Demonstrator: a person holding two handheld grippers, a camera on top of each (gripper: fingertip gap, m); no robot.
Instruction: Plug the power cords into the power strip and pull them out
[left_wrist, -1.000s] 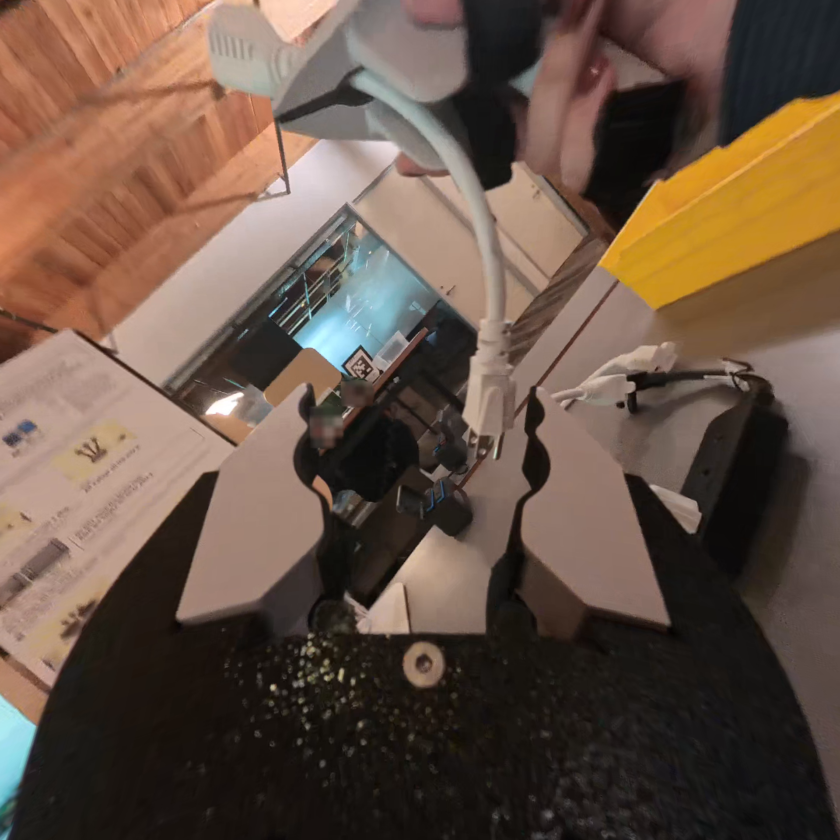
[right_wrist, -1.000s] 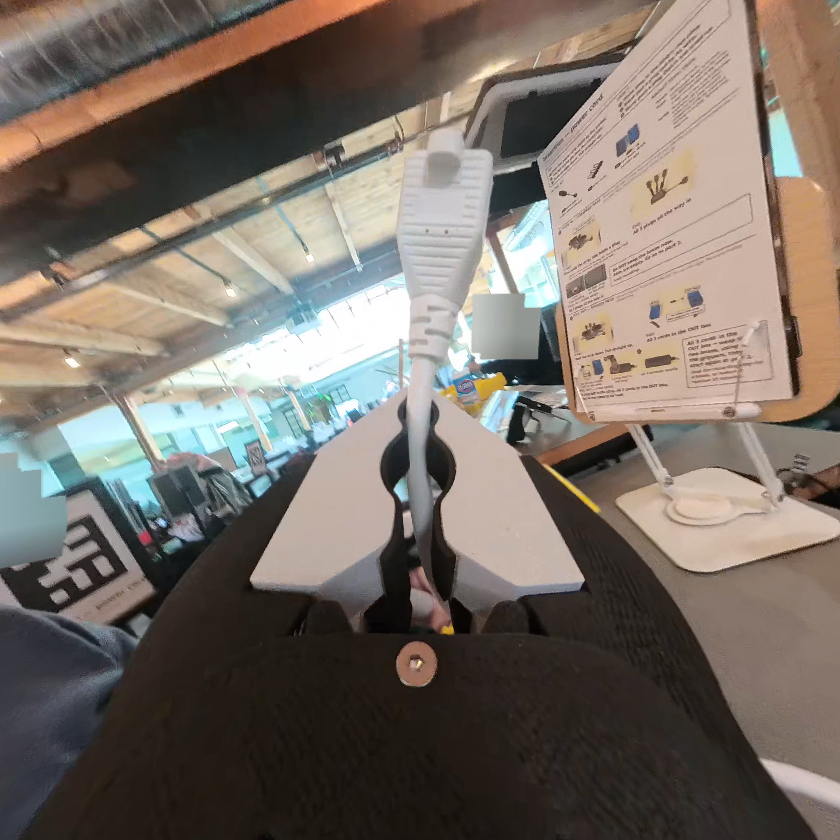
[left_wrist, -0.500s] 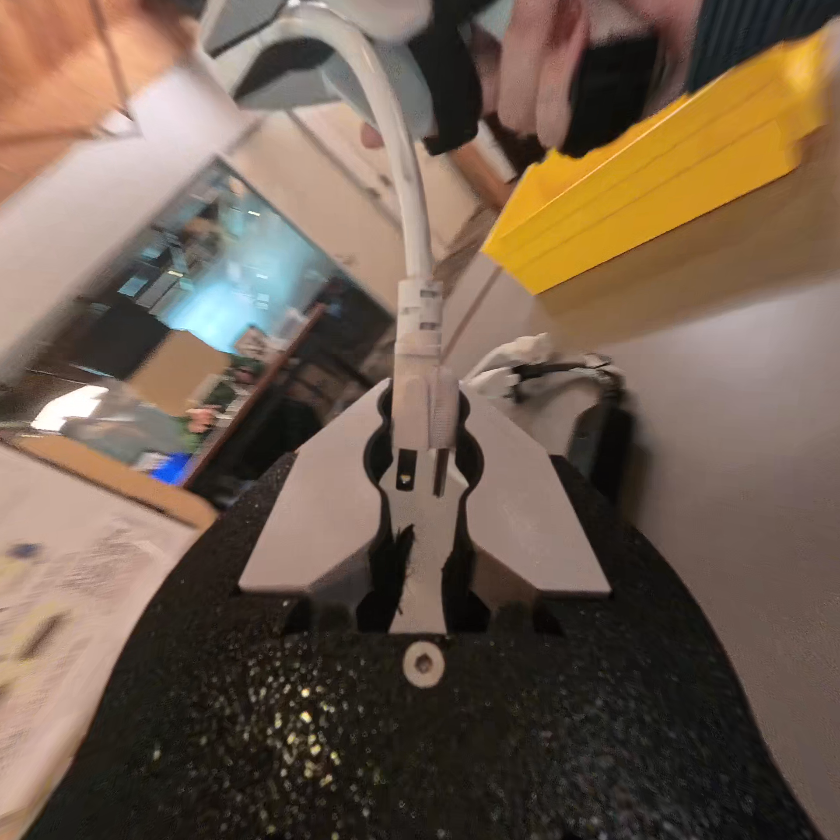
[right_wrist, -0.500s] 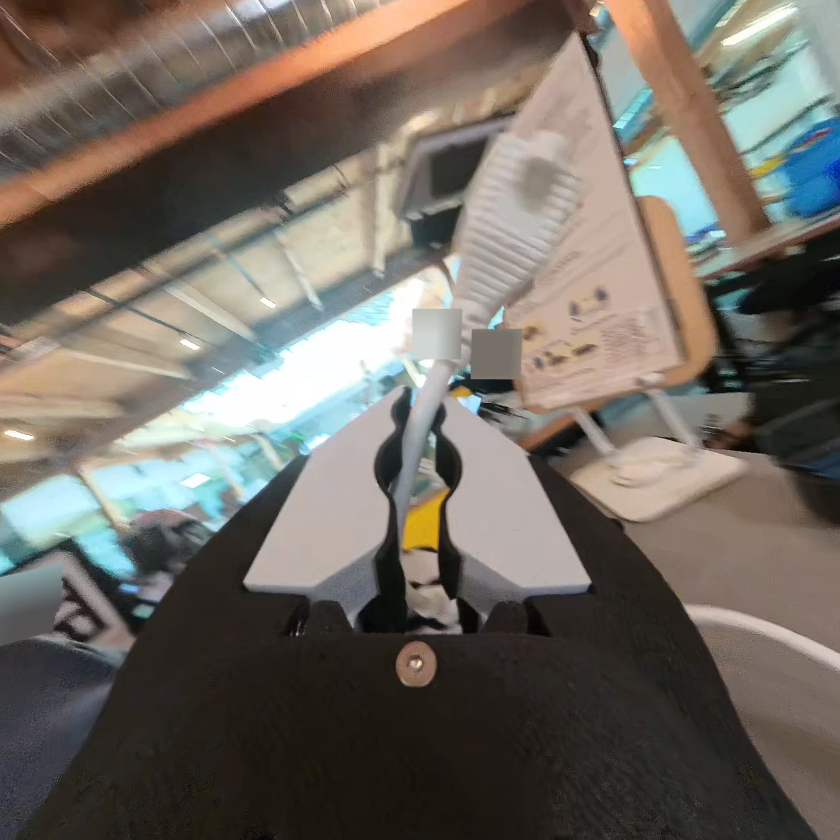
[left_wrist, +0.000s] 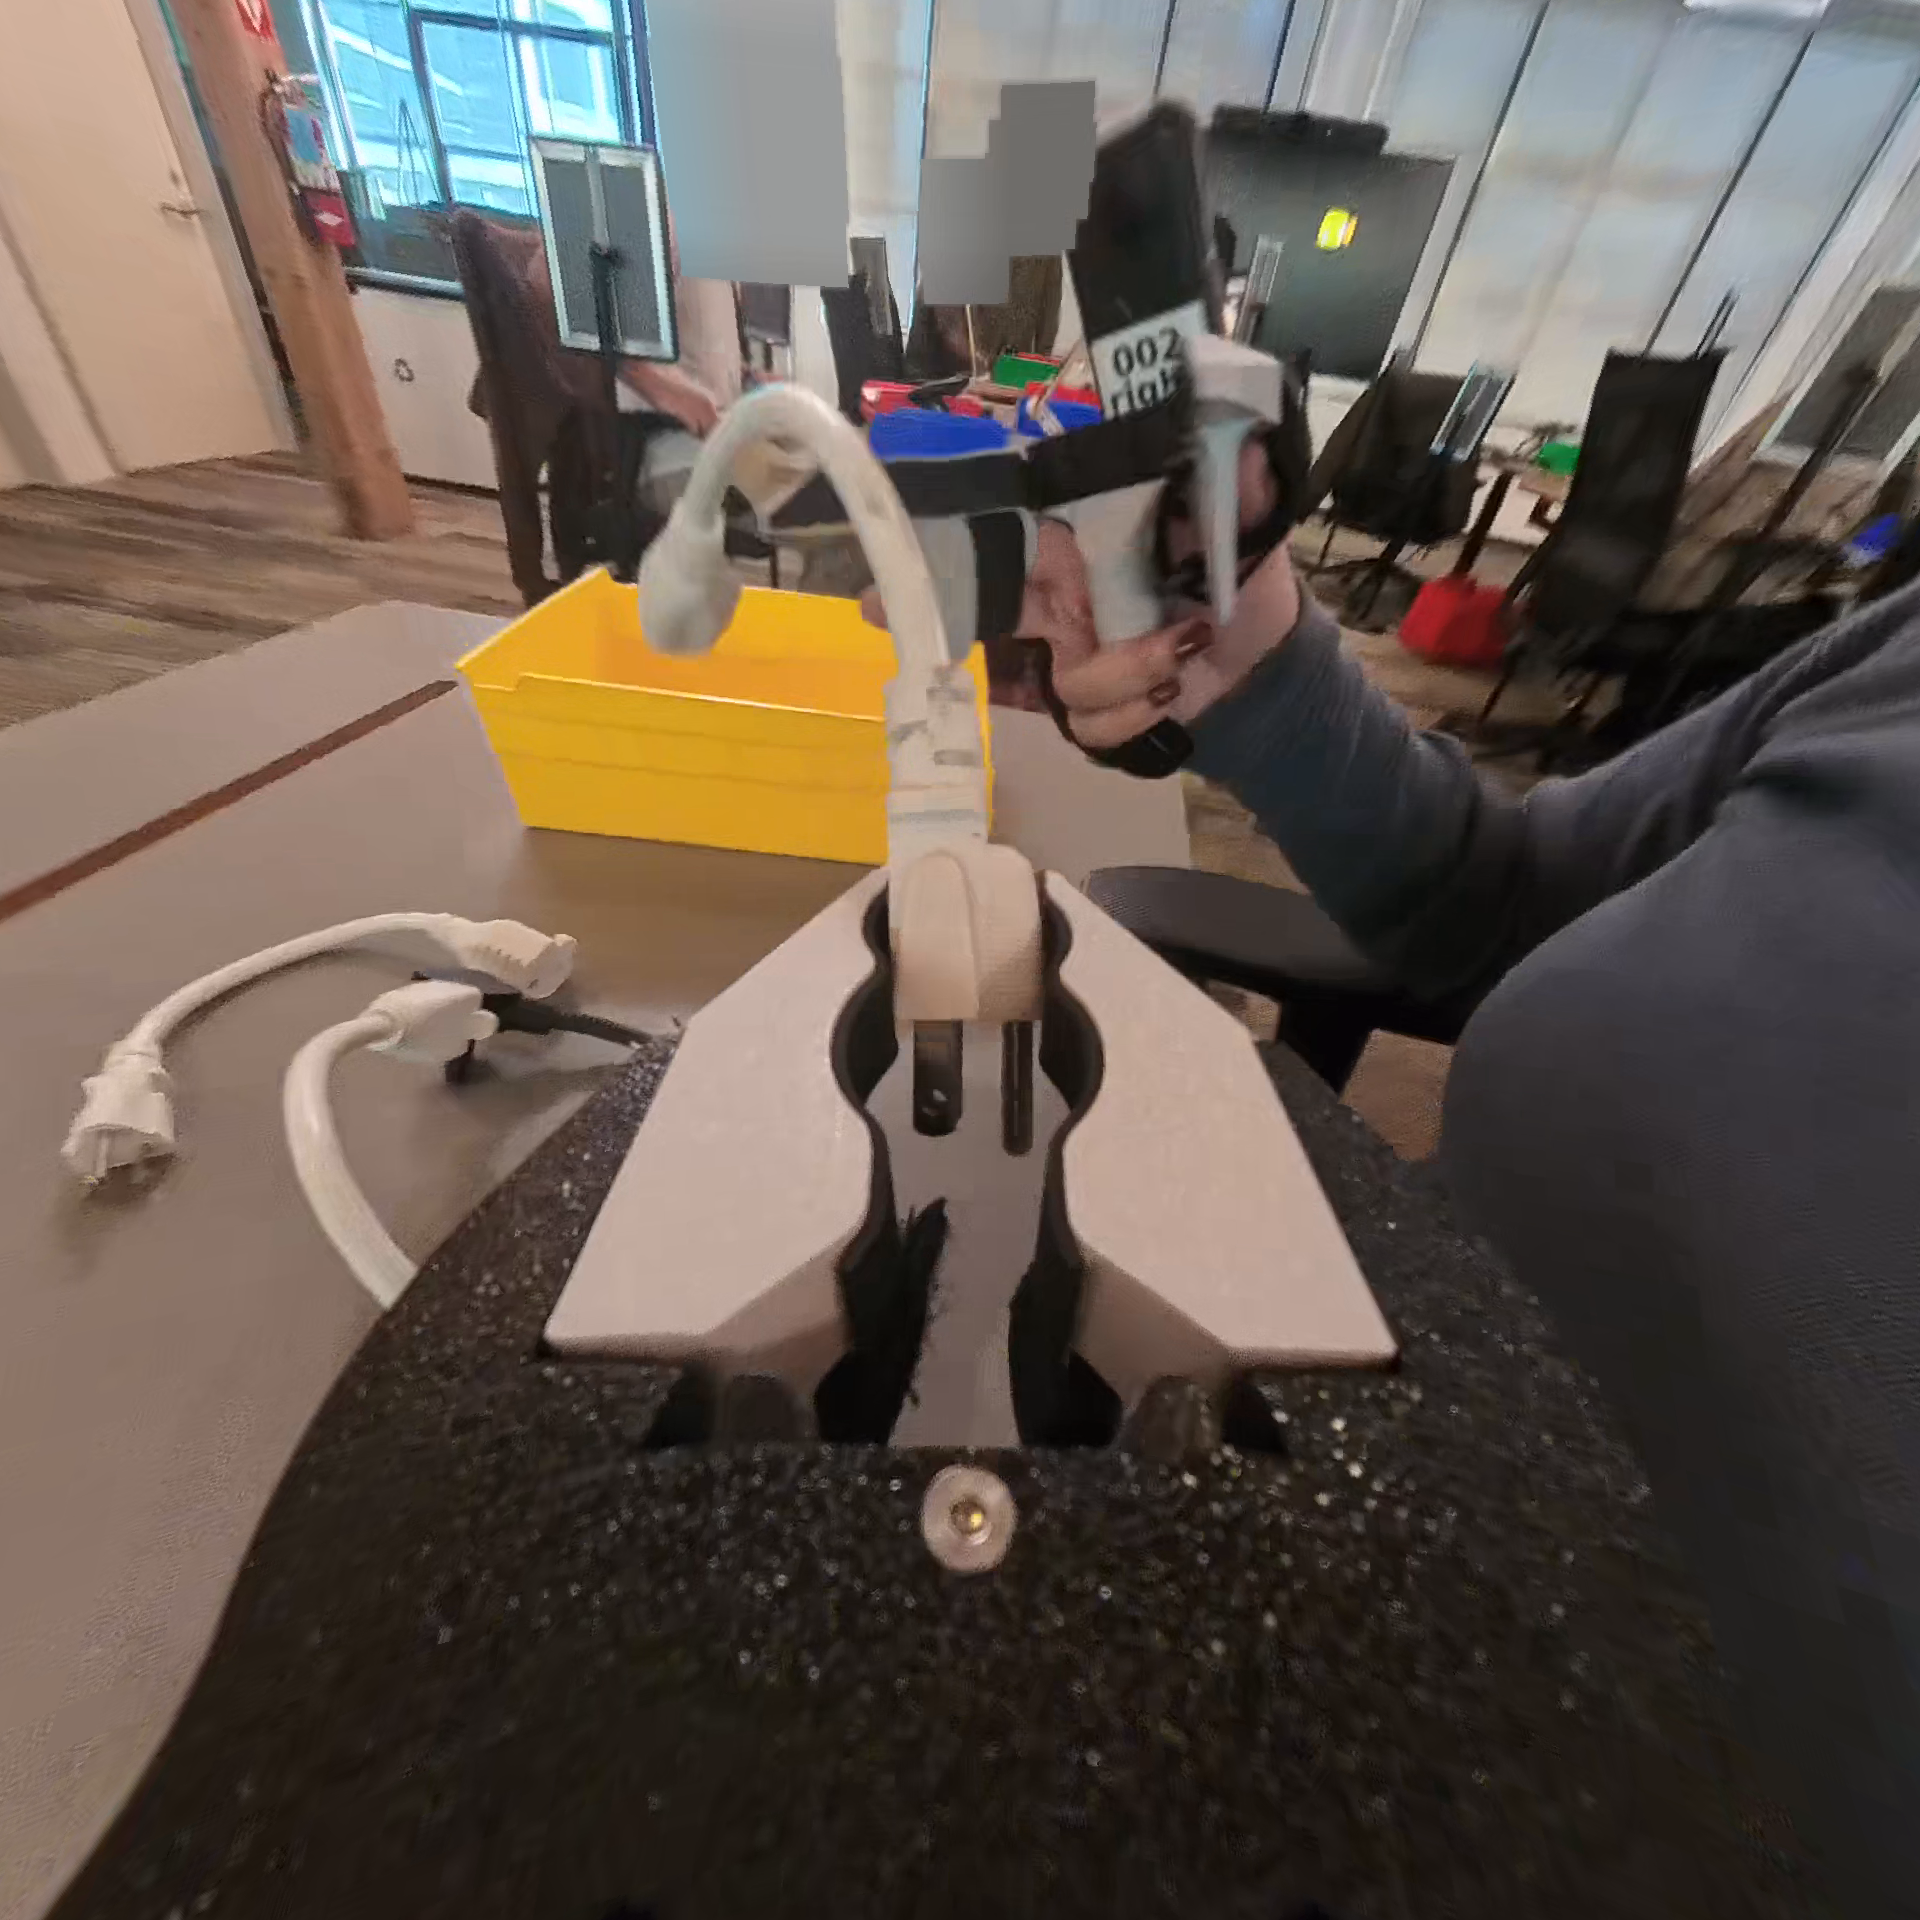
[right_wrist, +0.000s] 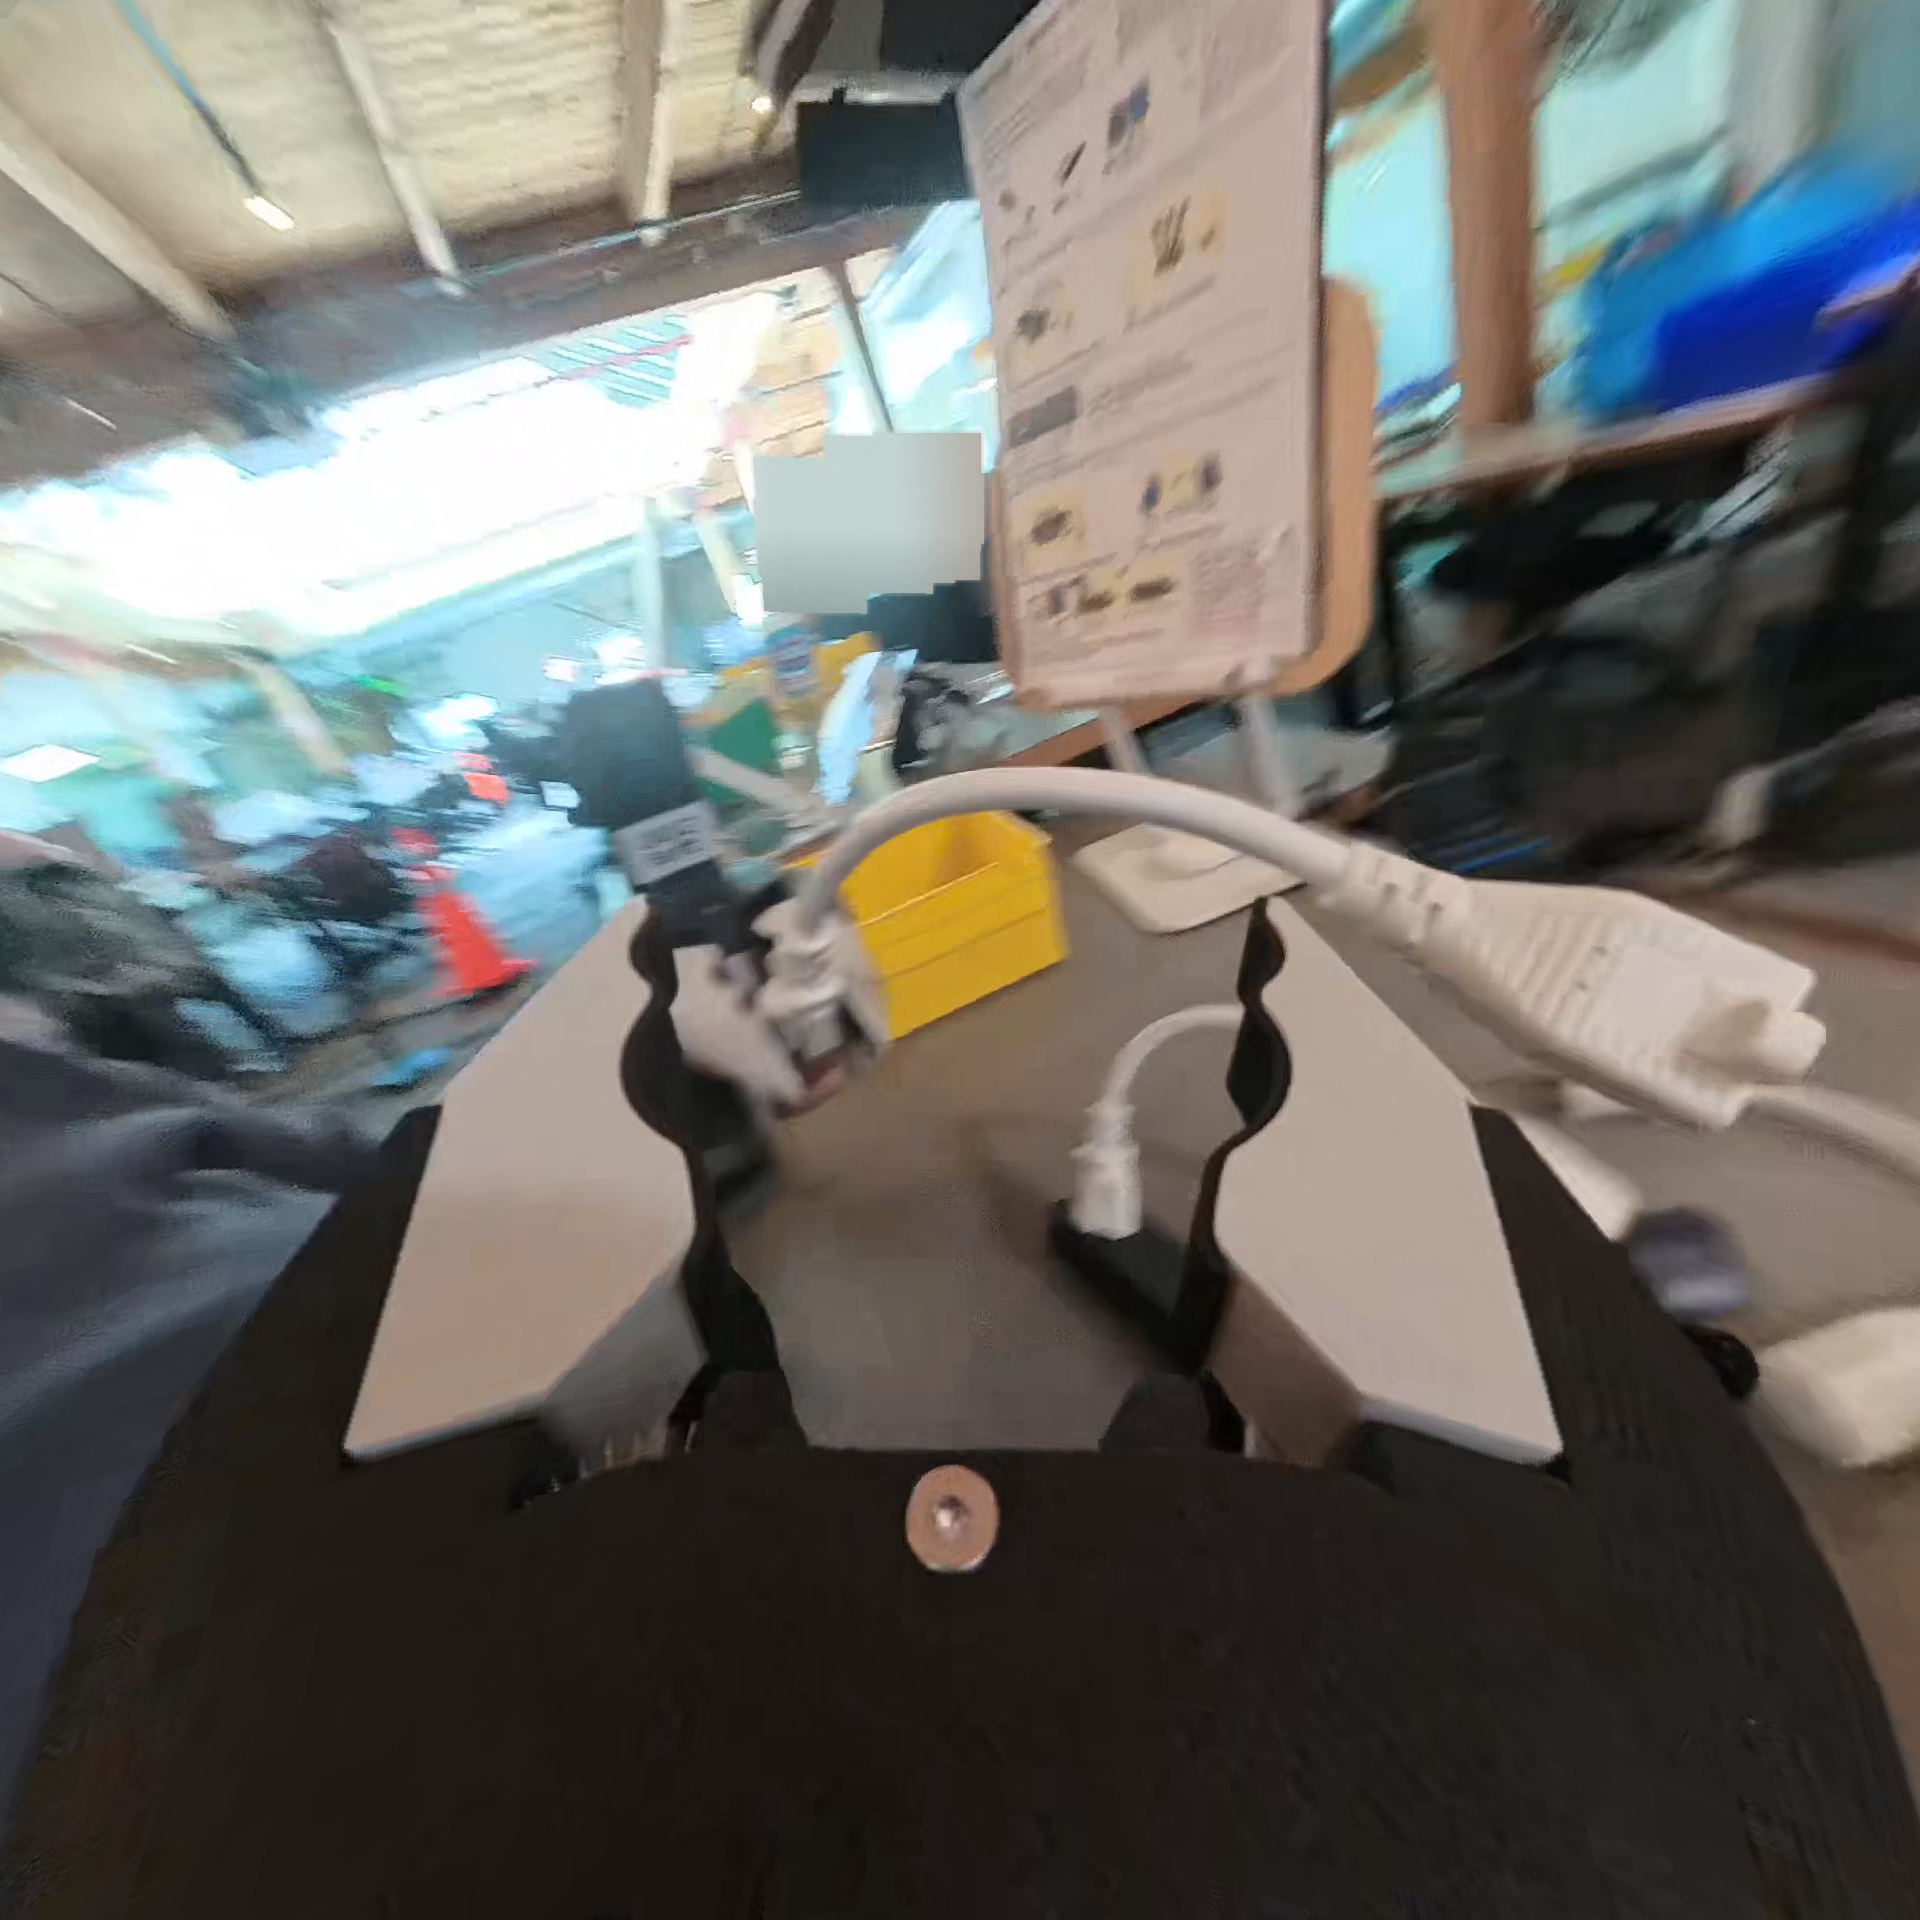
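Observation:
My left gripper is shut on the white plug of a short white power cord, with the prongs pointing back at the camera. The cord arcs up and its socket end hangs free. My right gripper is open and empty; in the left wrist view it is held up in a hand beside the cord. In the right wrist view the cord runs from the left gripper to its socket end. The black power strip lies on the table with one white plug in it.
A yellow bin stands on the grey table behind the cord. Two more white cords lie at the left. An instruction board on a white stand is at the back. A person's sleeve fills the right.
My left gripper has closed on the cord's plug. My right gripper has opened and let the cord go. Both views have swung down toward the table.

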